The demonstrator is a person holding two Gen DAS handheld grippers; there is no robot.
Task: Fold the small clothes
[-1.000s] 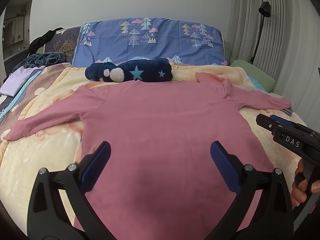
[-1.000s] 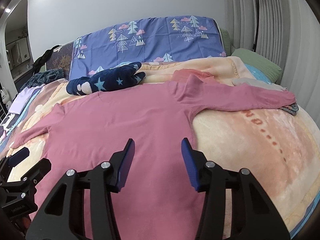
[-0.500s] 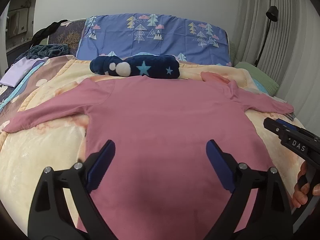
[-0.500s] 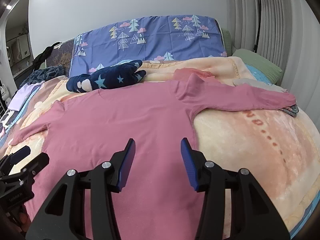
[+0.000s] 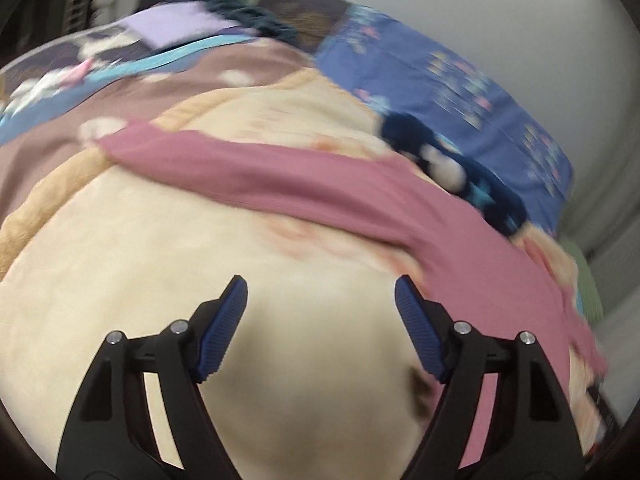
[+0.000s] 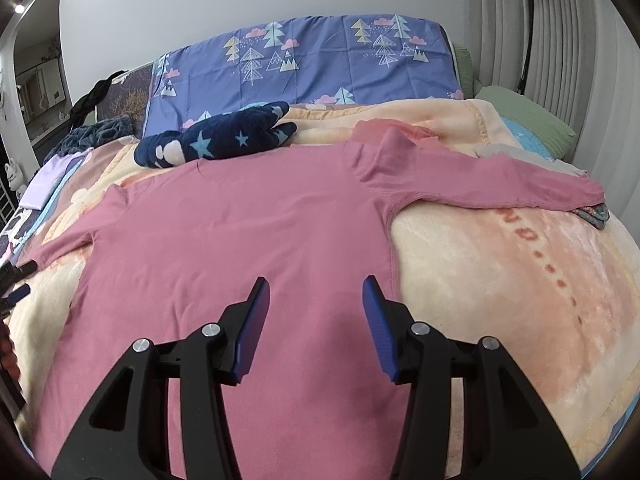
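A pink long-sleeved top (image 6: 248, 240) lies flat on the cream blanket (image 6: 500, 280), both sleeves spread out. My right gripper (image 6: 316, 292) is open and empty, just above the lower middle of the top. My left gripper (image 5: 320, 292) is open and empty, over bare blanket (image 5: 160, 260) near the top's left sleeve (image 5: 260, 180); this view is blurred and tilted. The left gripper's tip also shows at the left edge of the right wrist view (image 6: 14, 284).
A navy star-patterned bundle (image 6: 216, 140) lies just beyond the top's collar. A blue tree-print pillow (image 6: 304, 60) stands behind it. Folded lilac cloth (image 6: 52, 180) lies at the far left, a green pillow (image 6: 524, 116) at the far right, a small cloth (image 6: 596, 214) under the right cuff.
My left gripper has swung sharply left, off the top's body to the blanket by the left sleeve. My right gripper has barely moved.
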